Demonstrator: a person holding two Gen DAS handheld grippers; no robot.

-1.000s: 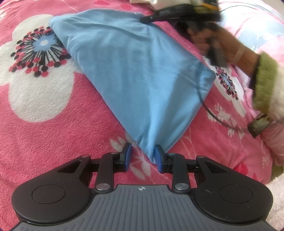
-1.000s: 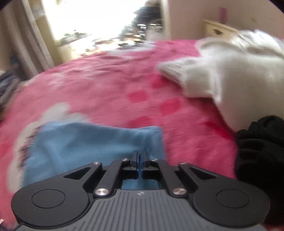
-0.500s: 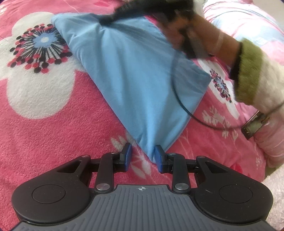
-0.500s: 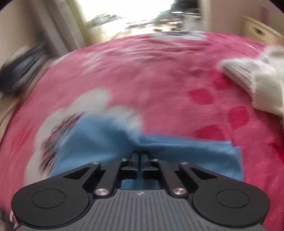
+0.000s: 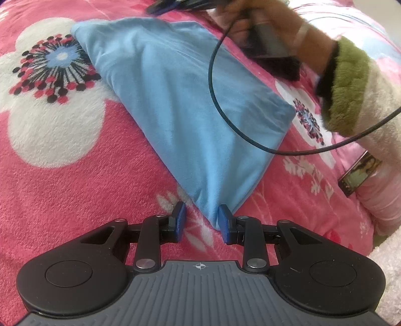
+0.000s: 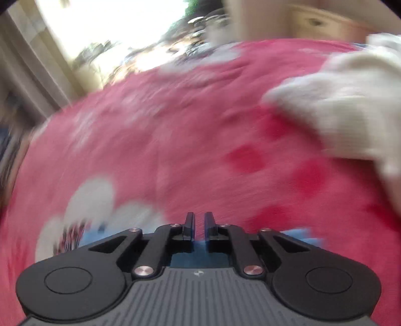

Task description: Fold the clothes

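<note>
Blue garment (image 5: 180, 105) lies folded flat on the pink floral blanket (image 5: 62, 190), one corner pointing at the camera in the left wrist view; left gripper (image 5: 202, 220) sits low at that corner, jaws spread, corner lying between the pads and against the right-hand one, nothing pinched.

Right gripper (image 6: 199, 225): jaws narrowly parted, a slim gap showing, nothing between them; right wrist view is heavily smeared; only slivers of blue show below the fingers, so this gripper looks to be above the garment's far edge.

Risks, as judged:
- black cable (image 5: 213, 82) hangs in a loop over the cloth; a sweep of the right hand (image 5: 253, 22) could drag it across the fold and rumple the top layer;
- if the left jaws close here they may catch blanket pile along with the corner, or take only the top layer, so the fold opens on lifting;
- white knitted garment (image 6: 351, 105) lies near; a fast blind move could snag it.
</note>
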